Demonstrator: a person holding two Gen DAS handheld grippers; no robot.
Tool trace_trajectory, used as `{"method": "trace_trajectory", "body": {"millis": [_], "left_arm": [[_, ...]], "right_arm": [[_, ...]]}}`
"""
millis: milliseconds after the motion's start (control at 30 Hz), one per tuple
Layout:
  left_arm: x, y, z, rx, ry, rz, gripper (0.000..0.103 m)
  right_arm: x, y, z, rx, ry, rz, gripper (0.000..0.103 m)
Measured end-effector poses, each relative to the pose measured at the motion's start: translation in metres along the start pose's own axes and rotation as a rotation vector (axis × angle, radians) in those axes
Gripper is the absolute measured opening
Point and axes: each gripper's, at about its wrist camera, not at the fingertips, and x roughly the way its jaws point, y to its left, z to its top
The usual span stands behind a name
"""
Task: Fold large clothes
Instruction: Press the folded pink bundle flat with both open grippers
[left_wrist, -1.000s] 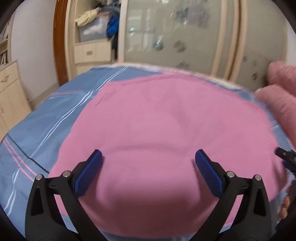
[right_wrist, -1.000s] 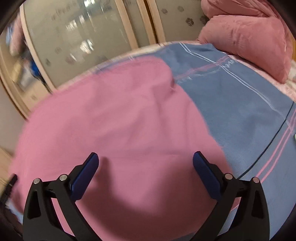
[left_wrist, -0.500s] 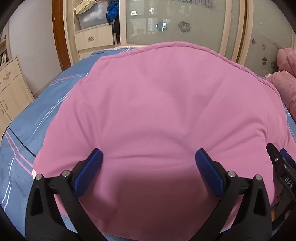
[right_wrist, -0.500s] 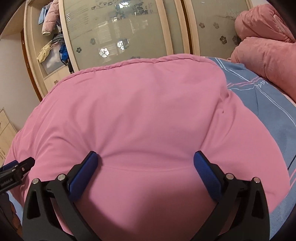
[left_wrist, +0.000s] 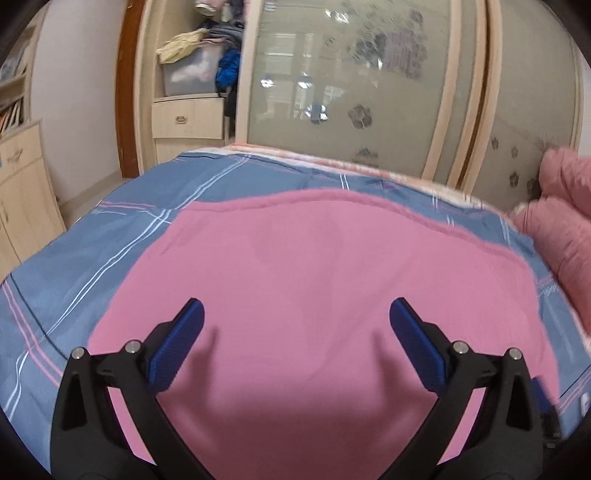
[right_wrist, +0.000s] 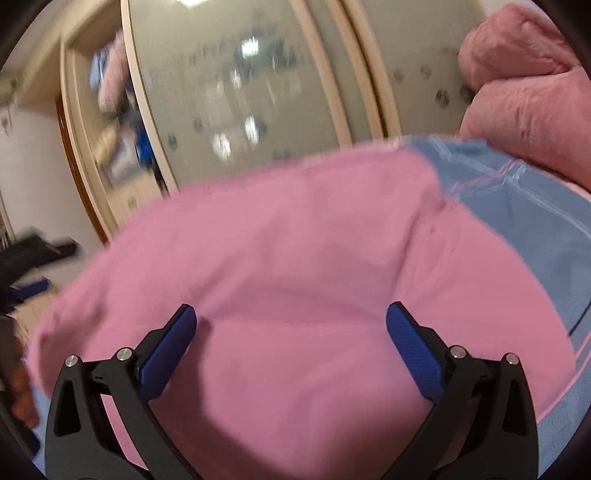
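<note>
1. Pink cloth, the garment (left_wrist: 332, 295), now lies lower and flatter across the blue plaid bedsheet (left_wrist: 92, 258) than half a second ago, when it filled both my views as a raised sheet; its far hem (left_wrist: 314, 195) has dropped onto the bed, with sheet showing beyond it. I judge a fold or a spreading shake has just landed, so smoothing or the next fold comes next.
2. Beyond the bed stand frosted wardrobe doors (left_wrist: 351, 92), and pink pillows (right_wrist: 524, 103) sit at the head end, clear of the garment.
3. My left gripper (left_wrist: 295, 325) hovers over the garment's near part, pointing across the bed, jaws wide apart, nothing between them.
4. My right gripper (right_wrist: 291, 328) is posed likewise, jaws spread and empty; its view is blurred, so I judge it is moving.
</note>
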Motion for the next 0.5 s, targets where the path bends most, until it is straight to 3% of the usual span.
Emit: {"method": "trace_trajectory", "body": {"millis": [100,167,500], "left_arm": [[0.027,-0.008,-0.013,0.039,0.094,0.018,0.101],[0.036,-0.010,-0.025,0.069,0.101,0.037,0.101],[0.051,-0.009,-0.024,0.079,0.196,0.054,0.101]], "right_arm": [[0.017,0.006,-0.002,-0.040,0.081,-0.022,0.102],[0.026,0.002,-0.002,-0.020,0.125,-0.010,0.102],[0.034,0.009,-0.006,-0.054,0.154,-0.051,0.102]]}}
